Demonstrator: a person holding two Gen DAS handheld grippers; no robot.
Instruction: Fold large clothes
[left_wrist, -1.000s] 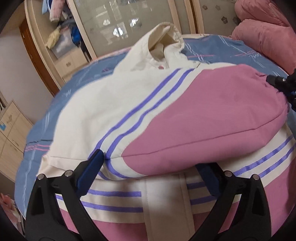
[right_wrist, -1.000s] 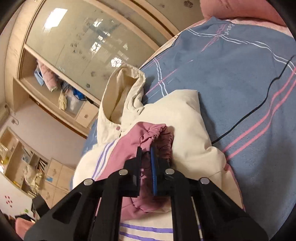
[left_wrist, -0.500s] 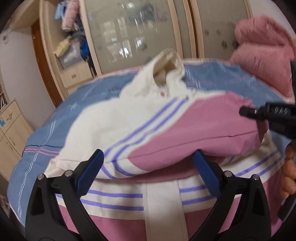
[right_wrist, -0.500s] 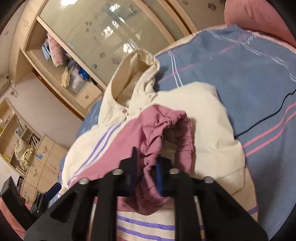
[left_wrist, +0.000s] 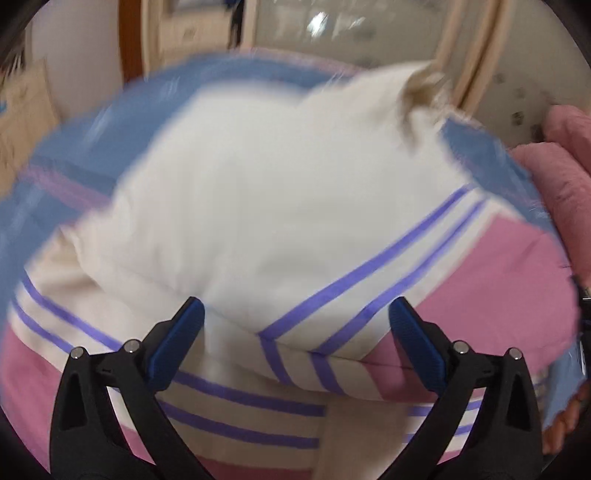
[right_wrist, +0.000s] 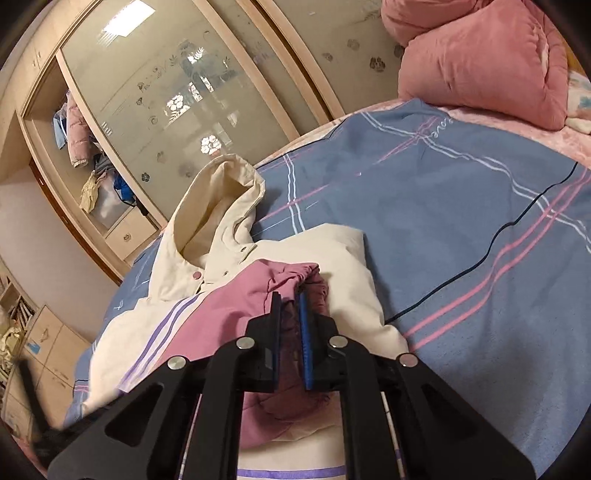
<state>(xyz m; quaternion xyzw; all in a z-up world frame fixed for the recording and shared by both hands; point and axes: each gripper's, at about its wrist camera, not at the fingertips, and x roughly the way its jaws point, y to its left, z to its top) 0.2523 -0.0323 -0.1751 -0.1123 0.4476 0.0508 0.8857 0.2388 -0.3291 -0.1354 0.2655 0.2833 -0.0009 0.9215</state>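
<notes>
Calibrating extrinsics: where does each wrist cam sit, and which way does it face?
Left wrist: on the open left gripper, low over the bed, facing the cream, pink and purple-striped hooded jacket; a hand shows at the right edge.
Right wrist: on the right gripper, facing across the blue plaid bedsheet toward the wardrobe; its fingers pinch the jacket's pink elastic cuff.
Shared: jacket, bedsheet, wardrobe.

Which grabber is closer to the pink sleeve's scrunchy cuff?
Right. The right gripper is pinching the cuff of the jacket. The left gripper hangs open farther along the sleeve, over the purple stripes.
</notes>
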